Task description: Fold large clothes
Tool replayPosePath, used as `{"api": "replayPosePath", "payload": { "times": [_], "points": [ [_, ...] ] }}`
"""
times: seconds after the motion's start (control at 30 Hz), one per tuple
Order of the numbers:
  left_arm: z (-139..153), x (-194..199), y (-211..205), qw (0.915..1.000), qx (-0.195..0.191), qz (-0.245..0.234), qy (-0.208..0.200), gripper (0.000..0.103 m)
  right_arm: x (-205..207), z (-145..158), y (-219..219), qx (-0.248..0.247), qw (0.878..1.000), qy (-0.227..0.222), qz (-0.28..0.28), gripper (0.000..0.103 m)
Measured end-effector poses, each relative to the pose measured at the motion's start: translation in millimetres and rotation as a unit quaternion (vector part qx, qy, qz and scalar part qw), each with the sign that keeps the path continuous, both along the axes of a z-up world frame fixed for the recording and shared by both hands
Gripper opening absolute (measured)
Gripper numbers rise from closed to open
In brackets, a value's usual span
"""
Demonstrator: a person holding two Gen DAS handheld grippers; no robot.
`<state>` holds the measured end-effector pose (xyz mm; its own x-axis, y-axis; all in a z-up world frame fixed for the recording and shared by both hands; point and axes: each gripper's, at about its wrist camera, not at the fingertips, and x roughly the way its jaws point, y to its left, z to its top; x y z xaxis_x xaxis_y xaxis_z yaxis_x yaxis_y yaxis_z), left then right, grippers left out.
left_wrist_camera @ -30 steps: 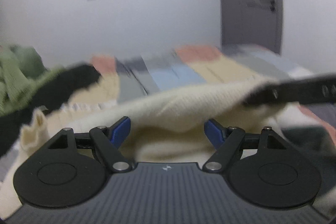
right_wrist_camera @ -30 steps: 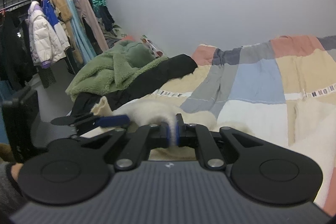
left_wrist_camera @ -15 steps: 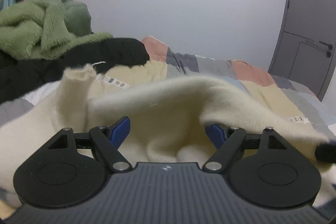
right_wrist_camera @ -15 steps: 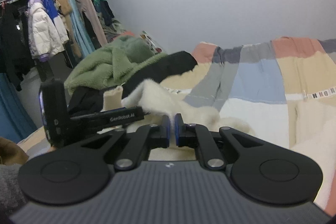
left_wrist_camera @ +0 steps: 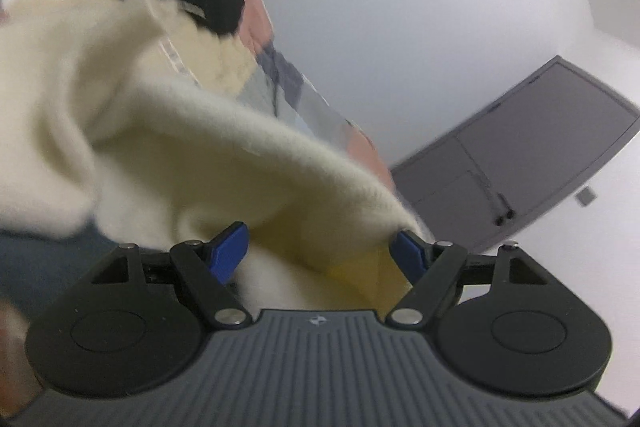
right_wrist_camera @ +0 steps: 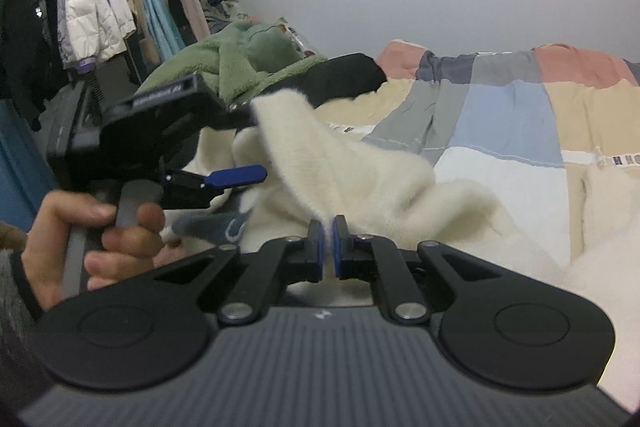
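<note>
**Fleece fold: right has the edge, left not yet gripping**

Left wrist view: left gripper (left_wrist_camera: 320, 251) jaws wide apart, cream fleece garment (left_wrist_camera: 168, 131) draped betw. them, pads not pressing. Best to square the wrist, slide further onto the edge, then close. View blurred; no legible text.

Right wrist view: right gripper (right_wrist_camera: 327, 247) pinched tight on a ridge of fleece over the patchwork quilt (right_wrist_camera: 504, 115). Keep tension even w/ the other claw. Quilt label (right_wrist_camera: 616, 159) & lettering on the other tool's body too small to read.

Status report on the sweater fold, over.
Right gripper shut on cream sweater. Left gripper open, sweater fold between its fingers. Green fleece and black garment piled just behind.
</note>
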<state>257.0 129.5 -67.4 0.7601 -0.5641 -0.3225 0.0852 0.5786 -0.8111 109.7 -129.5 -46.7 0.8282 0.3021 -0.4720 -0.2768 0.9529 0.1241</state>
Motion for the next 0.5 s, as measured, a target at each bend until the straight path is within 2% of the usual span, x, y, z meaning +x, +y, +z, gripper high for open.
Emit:
{"api": "replayPosePath", "payload": {
  "times": [0.2, 0.3, 0.4, 0.5],
  "points": [
    [-6.3, 4.7, 10.6, 0.9989, -0.028, -0.014, 0.037, 0.081, -0.4, -0.7, -0.4, -0.005, 1.0, 0.003, 0.002, 0.007],
    [-10.8, -13.5, 17.5, 0.9969, -0.053, -0.001, 0.057, 0.082, 0.7, -1.8, -1.4, -0.004, 1.0, 0.007, 0.001, 0.007],
    [-6.6, -24.7, 20.9, 0.9968, -0.071, -0.005, 0.038, 0.083, -1.3, -2.6, -0.5, -0.01, 1.0, 0.009, 0.004, 0.007],
    [-0.6, -26.1, 26.1, 0.9934, -0.114, 0.002, 0.01, 0.087, -1.9, -3.1, 1.0, -0.018, 1.0, 0.012, 0.008, 0.007]
  ]
}}
